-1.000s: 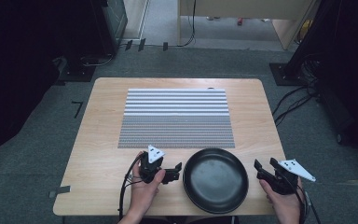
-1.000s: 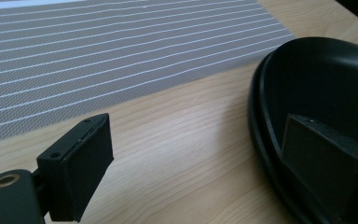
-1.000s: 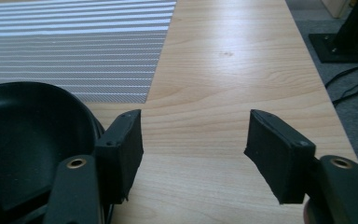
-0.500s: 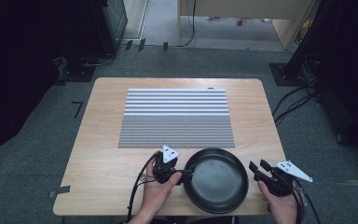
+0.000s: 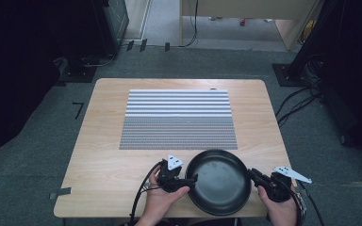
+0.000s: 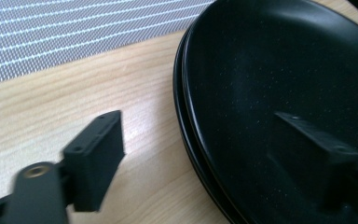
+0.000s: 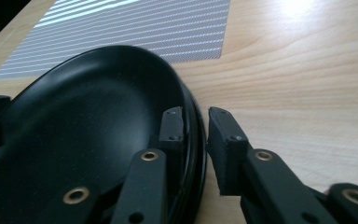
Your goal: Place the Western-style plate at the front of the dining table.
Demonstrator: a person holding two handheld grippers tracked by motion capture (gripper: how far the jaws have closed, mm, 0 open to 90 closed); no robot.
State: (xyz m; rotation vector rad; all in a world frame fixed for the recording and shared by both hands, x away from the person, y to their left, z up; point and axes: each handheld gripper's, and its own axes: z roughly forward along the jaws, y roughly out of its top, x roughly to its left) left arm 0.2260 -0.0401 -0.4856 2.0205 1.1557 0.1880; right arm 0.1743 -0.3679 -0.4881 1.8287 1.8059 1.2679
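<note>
Table (image 5: 103, 155) is seen as light wood, visible grain, smooth satin finish with a bright glare patch in the right gripper view. Placemat (image 5: 178, 118) is read as woven mesh, grey with white stripes, matt and textured. Pan (image 5: 219, 181) is finished in black coating, smooth, semi-gloss, faintly speckled; soft reflections are carried on its inner wall. Jaws of left gripper (image 6: 205, 154) and right gripper (image 7: 195, 135) are seen as matt black plastic, brass-coloured rivets fitted. Floor (image 5: 28, 169) is covered in grey carpet, rough pile.
</note>
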